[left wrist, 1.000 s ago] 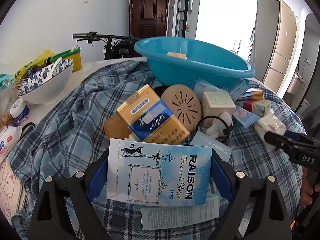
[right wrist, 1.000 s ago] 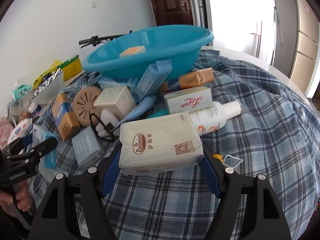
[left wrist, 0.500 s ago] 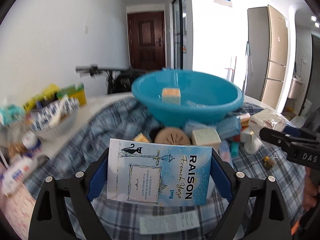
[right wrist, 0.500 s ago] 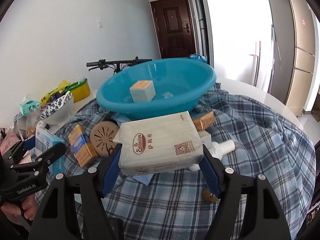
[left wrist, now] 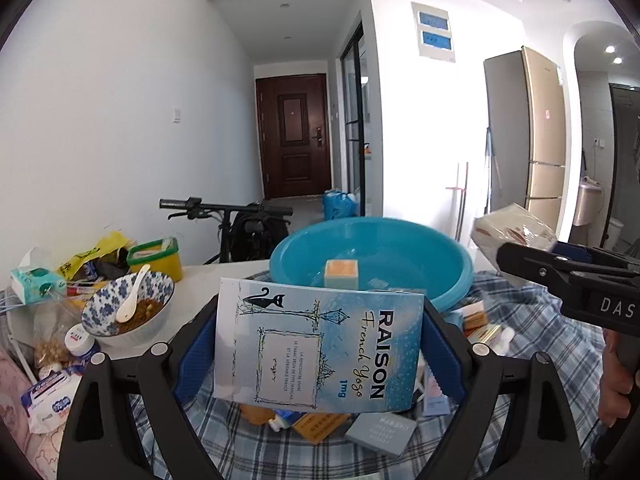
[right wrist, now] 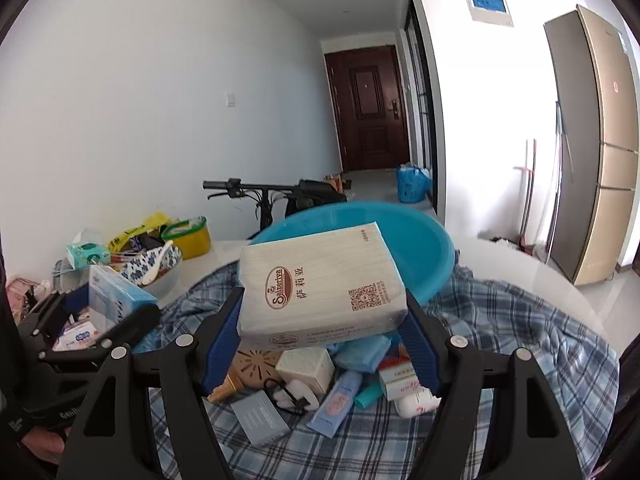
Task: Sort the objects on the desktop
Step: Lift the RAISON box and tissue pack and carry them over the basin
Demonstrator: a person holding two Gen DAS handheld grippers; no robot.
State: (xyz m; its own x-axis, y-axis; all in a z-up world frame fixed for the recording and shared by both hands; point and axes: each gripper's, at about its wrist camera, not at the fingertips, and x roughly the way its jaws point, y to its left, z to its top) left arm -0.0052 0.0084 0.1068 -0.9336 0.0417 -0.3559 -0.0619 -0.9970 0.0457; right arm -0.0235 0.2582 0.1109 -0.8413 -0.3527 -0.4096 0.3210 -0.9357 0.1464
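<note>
Our left gripper [left wrist: 320,344] has its blue pads clamped on the two short edges of the pale blue RAISON box [left wrist: 318,346], which sits flat-faced toward the camera with its long axis running across, from pad to pad. Our right gripper [right wrist: 322,312] is clamped the same way on the white tissue pack [right wrist: 320,282], also lying crosswise between the pads, its printed top tilted up at us. Both loads hang clear above the plaid cloth [right wrist: 520,332] and the small heap of boxes and tubes [right wrist: 320,376] below them. Just past that heap, straight ahead of both grippers, stands the blue basin [left wrist: 448,280], with an orange-and-white cube [left wrist: 340,274] already lying inside. We judge the basin to be where these go, so the coming move is forward and over the near rim; the right gripper looks slightly nearer to it, the tissue pack already overlapping the rim in its own view, though the fisheye makes that hard to settle. To the left, on the bare tabletop, sits a patterned bowl with a spoon [left wrist: 128,308], well apart from our path. Beyond are a bicycle handlebar [left wrist: 224,208] and a dark door [left wrist: 296,136].
</note>
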